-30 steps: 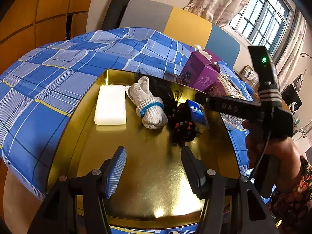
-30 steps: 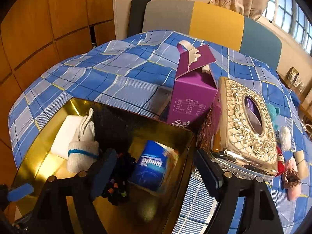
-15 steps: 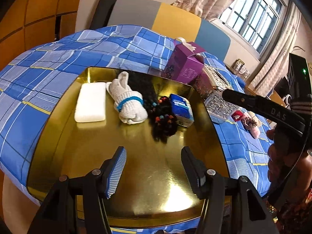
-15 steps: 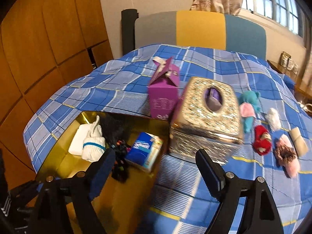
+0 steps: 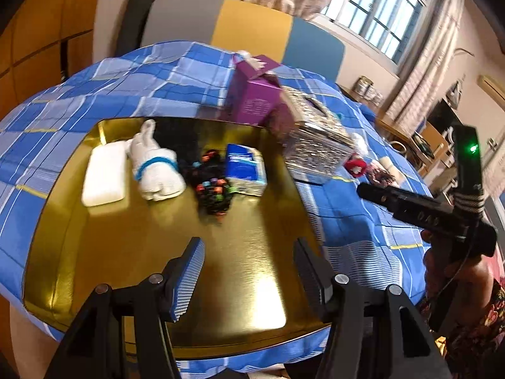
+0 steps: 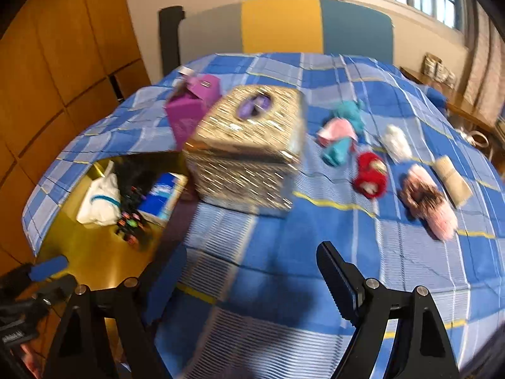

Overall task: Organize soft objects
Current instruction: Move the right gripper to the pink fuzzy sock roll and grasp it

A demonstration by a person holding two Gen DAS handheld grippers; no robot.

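Both your tools are empty. The left tool (image 5: 249, 271) hangs with its jaws apart over the bare near part of the gold tray (image 5: 126, 252); the right tool (image 6: 249, 281) stands with its jaws wide over the blue checked bedspread (image 6: 284, 252), nothing between them.

The soft things left to sort lie ahead and to the right of your right tool, loose on the bed: a teal and pink plush (image 6: 339, 132) farthest, a white fluffy piece (image 6: 396, 142), a red plush (image 6: 371, 175), a pink and brown furry piece (image 6: 426, 199) nearest you, and a beige roll (image 6: 453, 180) beyond it. Judging by their look, they are all light, squashy and not fragile; the fur should give the pads good grip. Take each across its thickest middle and close well in, since a pinch on loose fluff alone may slip out. The red one lies close by its neighbours, so come straight down on it.

The tray sits ahead of your left tool and holds a white pad (image 5: 102, 173), a rolled white glove with a blue band (image 5: 156, 167), a dark bundle with coloured beads (image 5: 213, 189) and a blue tissue pack (image 5: 244, 170), all grouped at its far side. Just beyond the tray's right corner stands a glittery silver tissue box (image 6: 246, 154) with something purple showing in its top opening, and an open purple carton (image 6: 191, 107) behind it; what the carton holds you cannot tell.
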